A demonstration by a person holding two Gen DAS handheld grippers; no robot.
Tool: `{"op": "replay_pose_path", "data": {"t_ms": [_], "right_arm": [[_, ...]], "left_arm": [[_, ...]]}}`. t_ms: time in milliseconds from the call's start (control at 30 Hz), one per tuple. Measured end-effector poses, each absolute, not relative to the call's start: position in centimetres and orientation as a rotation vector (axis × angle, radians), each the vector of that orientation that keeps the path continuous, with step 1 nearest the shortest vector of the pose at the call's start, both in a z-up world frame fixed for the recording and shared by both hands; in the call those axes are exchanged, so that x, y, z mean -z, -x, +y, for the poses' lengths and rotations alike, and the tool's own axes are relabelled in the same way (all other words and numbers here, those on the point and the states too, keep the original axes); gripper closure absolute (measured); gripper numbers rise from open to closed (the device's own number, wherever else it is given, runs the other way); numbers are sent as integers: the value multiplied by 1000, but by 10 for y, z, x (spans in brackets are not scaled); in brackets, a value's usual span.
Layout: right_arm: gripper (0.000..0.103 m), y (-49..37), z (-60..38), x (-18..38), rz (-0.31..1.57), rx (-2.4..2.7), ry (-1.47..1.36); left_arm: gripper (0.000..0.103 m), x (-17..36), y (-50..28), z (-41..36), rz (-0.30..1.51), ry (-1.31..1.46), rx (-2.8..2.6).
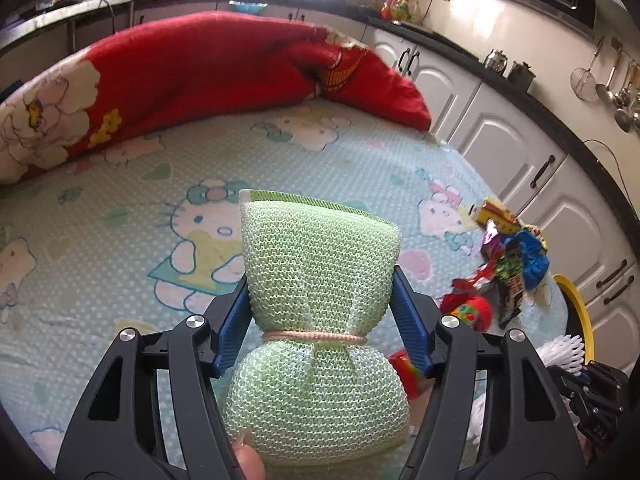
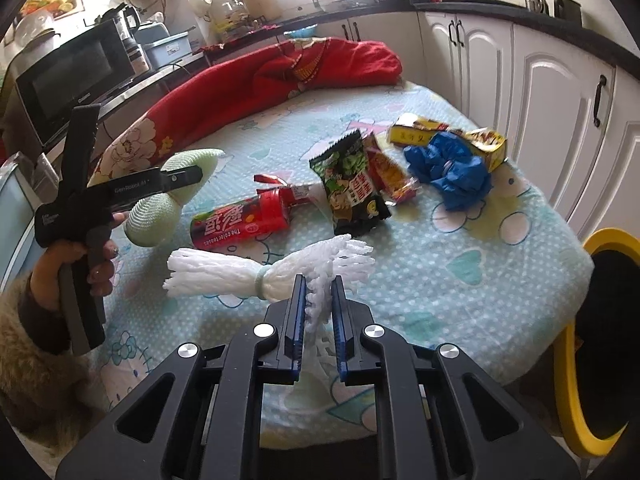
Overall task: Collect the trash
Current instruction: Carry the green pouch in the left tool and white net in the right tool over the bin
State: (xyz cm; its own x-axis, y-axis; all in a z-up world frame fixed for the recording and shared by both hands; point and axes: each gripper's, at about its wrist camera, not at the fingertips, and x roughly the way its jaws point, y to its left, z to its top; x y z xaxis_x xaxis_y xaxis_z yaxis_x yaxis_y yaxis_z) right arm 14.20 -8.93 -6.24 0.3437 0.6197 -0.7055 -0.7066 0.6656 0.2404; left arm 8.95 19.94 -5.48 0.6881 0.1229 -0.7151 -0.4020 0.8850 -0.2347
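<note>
My left gripper point(image 1: 320, 276) is shut on a green mesh sponge point(image 1: 320, 264) tied at its waist with a pink cord, held above the bed; it also shows in the right wrist view point(image 2: 160, 208). My right gripper point(image 2: 319, 280) is shut on a white foam net sleeve point(image 2: 256, 268) bound with a pale band, just above the sheet. On the Hello Kitty sheet point(image 2: 460, 280) lie a red wrapper point(image 2: 240, 224), a green snack bag point(image 2: 352, 184), a red-yellow wrapper point(image 2: 390, 172), a blue plastic wad point(image 2: 452, 172) and a yellow box point(image 2: 444, 132).
A red floral quilt point(image 2: 256, 80) is bunched along the far side of the bed. A yellow-rimmed bin point(image 2: 608, 340) with a black liner stands at the bed's right corner. White cabinets point(image 2: 540, 92) run along the right.
</note>
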Motion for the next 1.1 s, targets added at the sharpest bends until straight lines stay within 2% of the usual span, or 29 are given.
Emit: {"op": "replay_pose_path", "data": {"t_ms": [600,1100], "right_arm": [[91,-157,-154,32,773,-745,50],[91,-173,-208,19,722,-612,-7]], "left_arm": [[47,12,-91,141,663,345,-183],[47,5,-110,86,649,305,-80]]}}
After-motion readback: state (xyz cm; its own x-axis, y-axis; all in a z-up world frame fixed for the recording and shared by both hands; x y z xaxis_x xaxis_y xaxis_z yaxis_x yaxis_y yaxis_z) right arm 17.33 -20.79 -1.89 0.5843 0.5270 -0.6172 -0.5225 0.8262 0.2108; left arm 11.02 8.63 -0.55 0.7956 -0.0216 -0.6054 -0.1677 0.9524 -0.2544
